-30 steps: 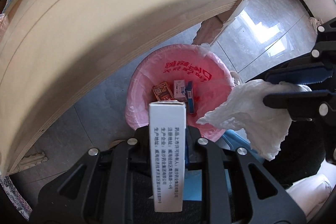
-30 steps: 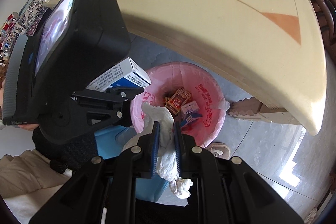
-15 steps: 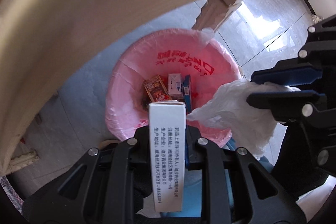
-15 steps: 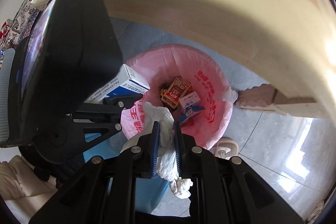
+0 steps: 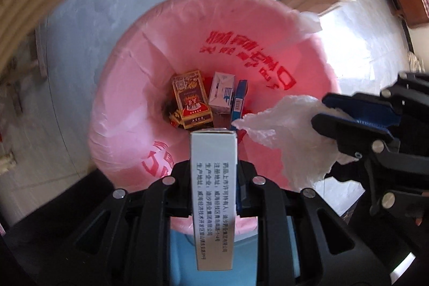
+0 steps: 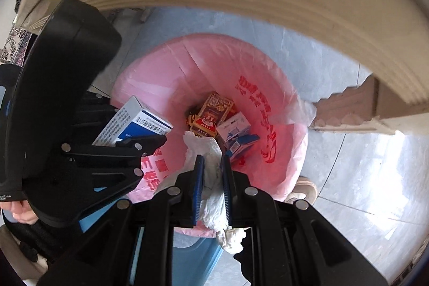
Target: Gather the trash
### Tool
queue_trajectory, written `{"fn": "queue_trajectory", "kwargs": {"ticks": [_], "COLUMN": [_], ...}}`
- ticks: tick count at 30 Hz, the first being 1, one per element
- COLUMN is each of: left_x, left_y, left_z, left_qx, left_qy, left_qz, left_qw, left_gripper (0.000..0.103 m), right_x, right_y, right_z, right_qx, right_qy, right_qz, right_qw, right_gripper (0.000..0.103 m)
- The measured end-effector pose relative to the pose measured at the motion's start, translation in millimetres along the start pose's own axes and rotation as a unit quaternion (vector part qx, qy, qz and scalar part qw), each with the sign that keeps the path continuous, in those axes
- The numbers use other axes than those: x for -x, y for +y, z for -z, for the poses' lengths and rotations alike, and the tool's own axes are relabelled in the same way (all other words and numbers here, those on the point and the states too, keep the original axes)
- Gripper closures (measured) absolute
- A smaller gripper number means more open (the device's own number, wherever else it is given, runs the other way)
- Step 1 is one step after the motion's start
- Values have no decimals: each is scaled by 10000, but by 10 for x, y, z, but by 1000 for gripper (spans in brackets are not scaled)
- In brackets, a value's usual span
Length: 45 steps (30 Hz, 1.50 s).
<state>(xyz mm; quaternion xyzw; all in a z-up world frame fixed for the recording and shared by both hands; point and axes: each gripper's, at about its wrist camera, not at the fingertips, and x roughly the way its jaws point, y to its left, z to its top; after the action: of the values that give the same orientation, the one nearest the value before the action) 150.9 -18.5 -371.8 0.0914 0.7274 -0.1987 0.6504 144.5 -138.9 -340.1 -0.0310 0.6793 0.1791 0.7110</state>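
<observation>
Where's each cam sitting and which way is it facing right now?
Left wrist: on the left gripper, facing down into the pink-lined bin; shows its own fingers clamping a white medicine box, right gripper alongside.
Right wrist: on the right gripper, facing down at the bin; own fingers pinching a crumpled tissue, left gripper beside it.
Shared: bin, both grippers, box, tissue.

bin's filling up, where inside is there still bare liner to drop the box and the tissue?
Free: the left side of the pink liner, left of the red pack, and the far wall under the red print. Crowded: bottom centre, where red pack, white box and blue box sit touching. Held box and tissue hang over the near rim.
</observation>
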Motion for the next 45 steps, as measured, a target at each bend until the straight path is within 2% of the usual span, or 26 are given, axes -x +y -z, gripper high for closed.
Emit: {"fn": "queue_trajectory", "kwargs": {"ticks": [9, 13, 20, 21, 23, 24, 25, 27, 30, 33, 39, 42, 45], "left_x": [-282, -397, -375, -367, -343, -333, -322, -332, -319, -308, -258, -206, -111], "left_y": [144, 178, 193, 196, 185, 183, 175, 176, 212, 224, 177, 109, 77], "left_z": [-150, -174, -153, -148, -143, -138, -134, -136, -128, -124, -57, -15, 15], "left_qx": [524, 600, 608, 620, 590, 579, 563, 579, 643, 685, 770, 707, 718], "left_qy": [126, 200, 147, 143, 152, 126, 94, 138, 155, 196, 262, 259, 181], "left_qz": [342, 349, 315, 331, 296, 228, 203, 97, -21, -97, -454, -626, -736], "left_qw": [9980, 9974, 9975, 9974, 9977, 9980, 9982, 9982, 9978, 9974, 9957, 9952, 9945], "left_gripper": [82, 82, 82, 81, 69, 57, 51, 40, 31, 26, 25, 25, 25], "right_x": [-232, -290, -302, -307, -309, -288, -290, -301, -311, -328, -336, -279, -155], "right_y": [-142, -142, -111, -113, -116, -116, -115, -101, -108, -117, -99, -97, -125], "right_z": [-61, -85, -95, -98, -95, -100, -100, -96, -96, -91, -58, 15, 69], "right_qx": [-266, -260, -238, -239, -210, -194, -186, -133, -145, -173, -239, -472, -781], "right_qy": [116, 145, 166, 171, 155, 153, 160, 175, 184, 208, 340, 357, 312], "right_qz": [-51, -27, -76, -84, -71, -64, -47, -30, -30, -31, 16, 129, 435], "right_qw": [9996, 9996, 9996, 9995, 9996, 9997, 9997, 9998, 9997, 9996, 9991, 9982, 9955], "right_gripper": [88, 88, 88, 88, 85, 83, 79, 78, 78, 78, 73, 66, 50]}}
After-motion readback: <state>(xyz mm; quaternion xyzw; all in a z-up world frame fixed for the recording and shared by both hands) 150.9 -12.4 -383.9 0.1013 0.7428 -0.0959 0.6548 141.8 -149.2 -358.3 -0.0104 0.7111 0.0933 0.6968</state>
